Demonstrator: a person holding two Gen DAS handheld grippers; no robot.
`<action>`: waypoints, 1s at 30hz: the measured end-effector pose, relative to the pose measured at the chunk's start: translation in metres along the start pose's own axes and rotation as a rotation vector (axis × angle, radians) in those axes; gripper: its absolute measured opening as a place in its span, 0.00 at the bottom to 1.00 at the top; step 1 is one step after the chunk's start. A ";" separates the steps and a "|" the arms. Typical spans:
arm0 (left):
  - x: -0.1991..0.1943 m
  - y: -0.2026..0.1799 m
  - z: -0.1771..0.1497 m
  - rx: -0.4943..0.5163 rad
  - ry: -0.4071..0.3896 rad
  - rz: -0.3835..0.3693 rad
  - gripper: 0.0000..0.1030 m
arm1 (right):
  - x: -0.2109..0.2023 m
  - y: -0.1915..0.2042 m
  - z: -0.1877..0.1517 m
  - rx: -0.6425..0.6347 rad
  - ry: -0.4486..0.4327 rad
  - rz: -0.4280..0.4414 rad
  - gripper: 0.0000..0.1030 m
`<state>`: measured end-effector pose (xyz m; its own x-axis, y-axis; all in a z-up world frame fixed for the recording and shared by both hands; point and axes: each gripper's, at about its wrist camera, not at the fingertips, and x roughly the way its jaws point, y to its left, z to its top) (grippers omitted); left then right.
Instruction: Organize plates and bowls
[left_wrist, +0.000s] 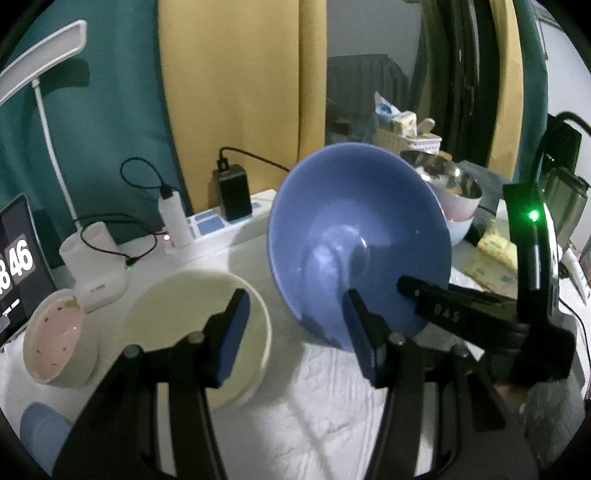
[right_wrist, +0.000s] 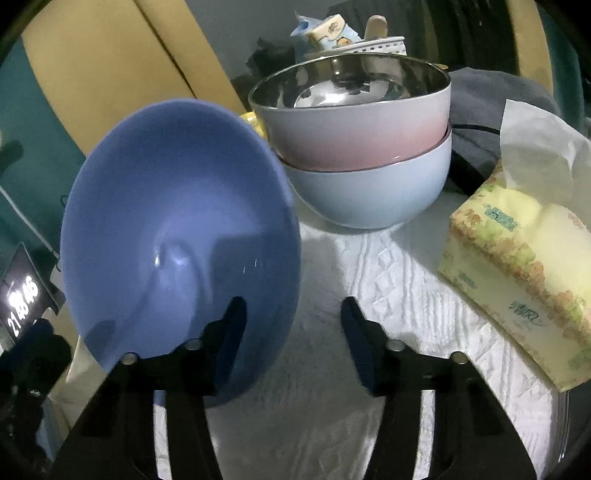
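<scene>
The blue bowl (right_wrist: 177, 240) is up on edge, tipped, just left of the stacked bowls (right_wrist: 354, 147) on the worktop (right_wrist: 406, 314). Right tool (right_wrist: 291, 325) spread wide, its left finger against the bowl's rim; whether it bears the weight I cannot tell. Left tool (left_wrist: 295, 317) gapes empty beside it. The stack lies rightward of the bowl, so the right tool is nearer.

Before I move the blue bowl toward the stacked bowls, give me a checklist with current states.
1. Right hand-held gripper clamped on the tilted blue glazed bowl: not ok, jaws wide, only straddling its rim.
2. Blue bowl level: not ok, tipped steeply.
3. Left hand-held gripper free: ok, open, holding nothing.
4. Stack steady: ok, the steel-lined pink bowl sits upright, nested in the pale blue bowl.
5. Yellow tissue pack apart from the stack: ok.
6. Blue bowl's lower rim resting on the white textured cloth: cannot tell.
</scene>
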<state>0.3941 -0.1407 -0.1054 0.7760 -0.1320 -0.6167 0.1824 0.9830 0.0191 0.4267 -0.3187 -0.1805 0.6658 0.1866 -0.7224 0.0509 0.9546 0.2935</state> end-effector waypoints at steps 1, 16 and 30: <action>0.002 -0.001 0.000 0.004 0.002 0.002 0.53 | 0.001 0.000 0.000 0.000 0.001 0.006 0.40; 0.024 -0.007 0.003 0.015 0.035 0.005 0.26 | -0.003 0.000 -0.004 -0.016 0.000 0.064 0.16; -0.004 -0.003 0.002 0.002 0.002 0.009 0.26 | -0.033 0.009 -0.008 -0.075 -0.041 0.073 0.17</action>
<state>0.3917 -0.1436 -0.1018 0.7762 -0.1228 -0.6184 0.1766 0.9839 0.0264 0.3992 -0.3146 -0.1595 0.6960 0.2478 -0.6739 -0.0532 0.9538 0.2957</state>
